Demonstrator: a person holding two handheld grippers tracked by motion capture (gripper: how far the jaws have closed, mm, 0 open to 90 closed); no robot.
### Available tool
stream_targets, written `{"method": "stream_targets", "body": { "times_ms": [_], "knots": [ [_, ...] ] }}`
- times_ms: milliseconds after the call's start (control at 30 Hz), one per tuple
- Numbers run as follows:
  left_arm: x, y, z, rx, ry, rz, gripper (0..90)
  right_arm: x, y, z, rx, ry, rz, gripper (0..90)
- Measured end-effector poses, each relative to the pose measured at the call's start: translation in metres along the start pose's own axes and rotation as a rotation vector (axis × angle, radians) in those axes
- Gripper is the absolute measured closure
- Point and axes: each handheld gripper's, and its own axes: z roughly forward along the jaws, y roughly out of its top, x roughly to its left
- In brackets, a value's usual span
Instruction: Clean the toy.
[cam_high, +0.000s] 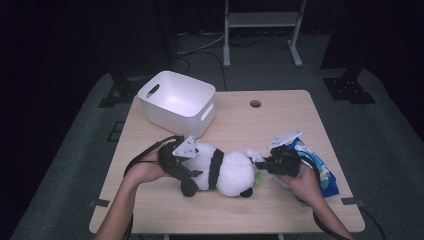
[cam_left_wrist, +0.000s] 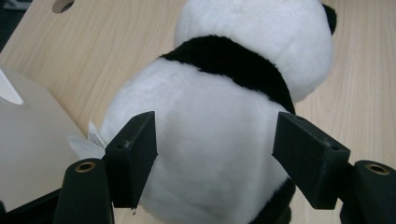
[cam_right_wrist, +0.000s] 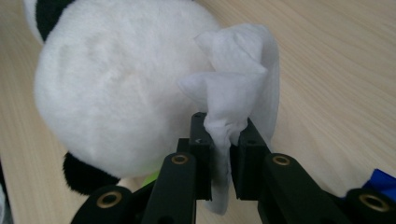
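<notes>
Panda plush (cam_high: 227, 172) lies on its side mid-table, toward the near edge, head pointing to the person's right. Black band across the shoulders, black ear and limbs visible in the high view.

Left gripper (cam_high: 186, 159) is on the panda's body end. In the left gripper view both black pads (cam_left_wrist: 133, 156) sit either side of the white torso (cam_left_wrist: 210, 140), pressed into the fur, so the jaws are clamped on the plush, partly open around its width. A small white tag (cam_left_wrist: 86, 144) sticks out of the plush just beside the left pad.

Right gripper (cam_high: 264, 162) is at the head end. Its jaws are pinched tight on a white wipe (cam_right_wrist: 240, 88); the wipe bunches up above the pads and touches, or nearly touches, the panda's head (cam_right_wrist: 116, 93). Cannot tell whether it presses on the fur.

Blue wipe pack (cam_high: 320, 170) lies on the table under and behind the right hand (cam_high: 302, 182), near the right edge.

White bin (cam_high: 176, 102) with handle slots stands at the far left of the table, just beyond the left gripper, apart from the plush.

Table (cam_high: 280, 120) is light wood with a cable hole (cam_high: 255, 104) near the far edge.
</notes>
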Motion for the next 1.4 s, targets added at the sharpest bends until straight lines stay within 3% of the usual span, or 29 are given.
{"method": "stream_targets", "body": {
  "times_ms": [133, 267, 467, 667, 867, 933, 1033, 1200, 1333, 1400],
  "knots": [
    [0.002, -0.001, 0.005, 0.025, 0.006, -0.012, 28.9, 0.006, -0.005, -0.012, -0.001, 0.017, -0.008, 79.4],
    [0.003, -0.004, 0.007, 0.017, 0.000, -0.027, 28.7, 0.016, -0.011, -0.019, 0.006, 0.051, -0.020, 79.4],
    [0.001, -0.005, 0.008, 0.025, -0.003, -0.022, 28.7, 0.031, -0.014, -0.010, 0.053, 0.093, -0.062, 79.5],
    [-0.001, -0.009, 0.011, 0.012, -0.006, -0.032, 28.7, 0.025, -0.010, 0.000, 0.057, 0.099, -0.053, 79.7],
    [-0.004, -0.011, 0.012, 0.010, 0.000, -0.025, 28.8, 0.011, -0.008, 0.001, 0.060, 0.030, -0.021, 79.6],
    [-0.005, -0.011, 0.012, 0.006, 0.004, -0.028, 28.8, 0.008, -0.010, 0.003, 0.066, 0.035, -0.013, 79.6],
    [-0.005, -0.013, 0.012, 0.003, 0.007, -0.028, 28.8, 0.012, -0.012, 0.004, 0.071, 0.058, -0.012, 79.6],
    [-0.007, -0.014, 0.012, 0.000, 0.008, -0.029, 28.7, 0.026, -0.014, 0.004, 0.087, 0.095, -0.054, 79.1],
    [-0.007, -0.014, 0.013, -0.008, 0.012, -0.029, 28.7, 0.029, -0.018, 0.002, 0.098, 0.124, -0.064, 79.2],
    [-0.007, -0.014, 0.013, -0.008, 0.013, -0.030, 28.7, 0.028, -0.018, 0.000, 0.099, 0.110, -0.065, 79.3]
  ]
}}
